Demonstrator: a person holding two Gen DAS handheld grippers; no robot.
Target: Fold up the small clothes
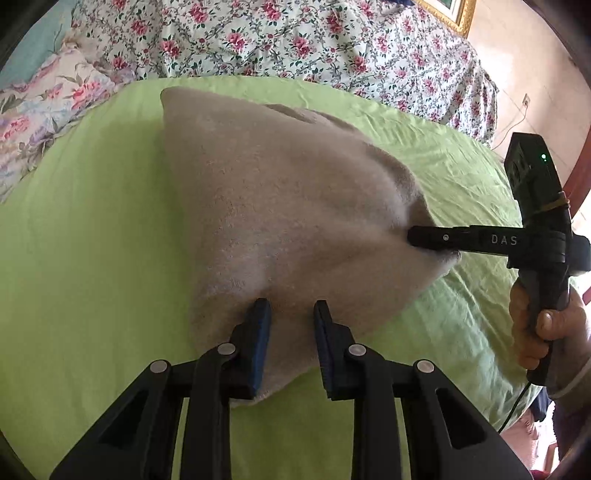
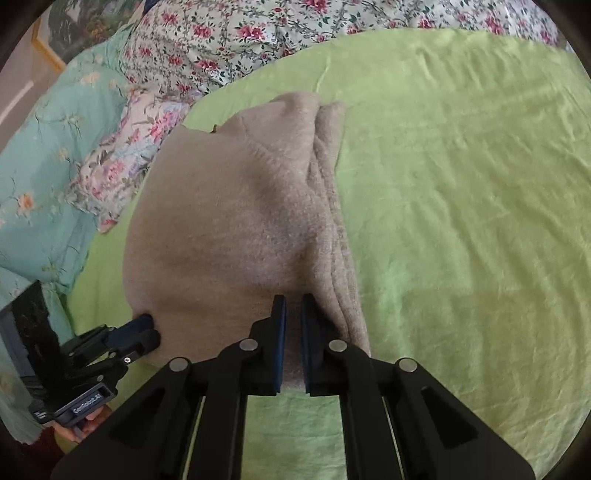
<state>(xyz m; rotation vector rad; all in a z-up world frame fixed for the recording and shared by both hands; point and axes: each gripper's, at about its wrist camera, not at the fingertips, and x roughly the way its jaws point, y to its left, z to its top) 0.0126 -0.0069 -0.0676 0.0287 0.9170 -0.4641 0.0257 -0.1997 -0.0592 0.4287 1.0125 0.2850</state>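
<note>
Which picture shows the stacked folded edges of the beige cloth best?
The right wrist view: the beige cloth shows its layered edges running along its right side. The left wrist view shows mostly the cloth's smooth top, with only one fold visible.

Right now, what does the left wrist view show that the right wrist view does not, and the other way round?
Only the left wrist view: the hand holding the right claw, a gold picture frame and a wall socket.
Only the right wrist view: a teal floral cloth and the stacked folded edges along the garment's side.
Both: the beige garment on the green sheet, the floral bedspread, and each claw pinching a near part of the garment, the left claw included.
</note>
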